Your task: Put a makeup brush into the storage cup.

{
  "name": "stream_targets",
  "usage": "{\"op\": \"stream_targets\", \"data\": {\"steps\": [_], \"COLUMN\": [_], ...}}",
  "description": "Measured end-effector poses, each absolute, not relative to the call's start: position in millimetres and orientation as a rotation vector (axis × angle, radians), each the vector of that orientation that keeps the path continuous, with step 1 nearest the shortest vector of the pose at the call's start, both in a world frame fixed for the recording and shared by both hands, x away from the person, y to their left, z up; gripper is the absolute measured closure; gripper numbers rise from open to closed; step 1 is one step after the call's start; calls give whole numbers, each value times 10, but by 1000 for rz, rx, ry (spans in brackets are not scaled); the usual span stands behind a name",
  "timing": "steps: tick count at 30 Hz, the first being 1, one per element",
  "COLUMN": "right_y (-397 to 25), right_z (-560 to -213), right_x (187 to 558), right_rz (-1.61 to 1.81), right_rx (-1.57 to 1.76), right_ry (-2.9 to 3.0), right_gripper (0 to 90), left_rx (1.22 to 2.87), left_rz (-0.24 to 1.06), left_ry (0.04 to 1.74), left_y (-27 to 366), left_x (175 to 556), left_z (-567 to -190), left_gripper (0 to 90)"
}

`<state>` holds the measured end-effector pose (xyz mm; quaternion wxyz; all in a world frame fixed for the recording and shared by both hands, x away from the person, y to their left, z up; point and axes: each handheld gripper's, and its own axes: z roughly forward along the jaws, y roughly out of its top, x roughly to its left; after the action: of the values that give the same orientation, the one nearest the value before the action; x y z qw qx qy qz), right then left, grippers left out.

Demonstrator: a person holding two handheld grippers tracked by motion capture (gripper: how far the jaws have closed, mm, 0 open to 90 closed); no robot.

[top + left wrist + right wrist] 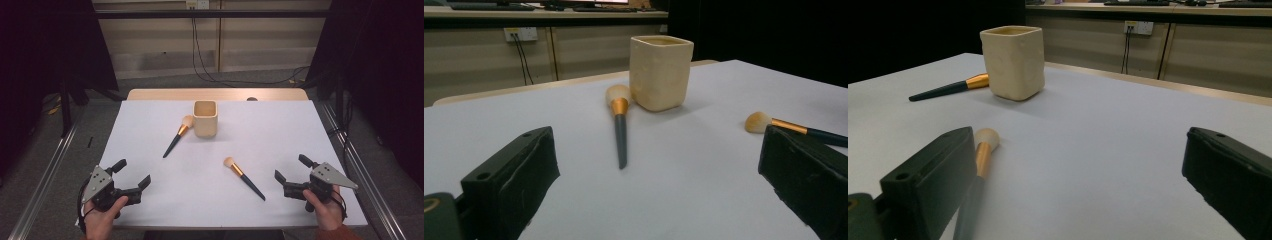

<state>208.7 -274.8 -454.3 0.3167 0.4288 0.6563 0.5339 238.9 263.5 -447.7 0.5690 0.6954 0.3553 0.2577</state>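
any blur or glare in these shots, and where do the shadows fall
High view: even light, no glare on the white table, dark surroundings. Left gripper view: the cup is sharp, soft shadow at its base, near jaws blurred. Right gripper view: the near brush and jaws are out of focus.

- Two makeup brushes are lying on the table: one (178, 136) ahead of the left gripper's (133, 174) fingers, one (243, 177) just beside the right gripper's (290, 169) fingers.
- One cream cup (205, 118) is standing well beyond both pairs of fingers.
- Two grippers are resting wide apart.
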Motion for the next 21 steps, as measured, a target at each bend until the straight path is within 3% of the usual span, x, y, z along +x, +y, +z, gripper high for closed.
{"op": "stream_targets", "data": {"steps": [21], "right_y": [-2758], "right_z": [-4564], "right_x": [2091], "right_rz": [1385], "right_rx": [1130], "right_ry": [1740], "right_gripper": [6], "left_rx": [1689], "left_rz": [598], "left_ry": [805], "left_y": [2512], "left_x": [2537], "left_z": [-4427], "left_gripper": [26]}}
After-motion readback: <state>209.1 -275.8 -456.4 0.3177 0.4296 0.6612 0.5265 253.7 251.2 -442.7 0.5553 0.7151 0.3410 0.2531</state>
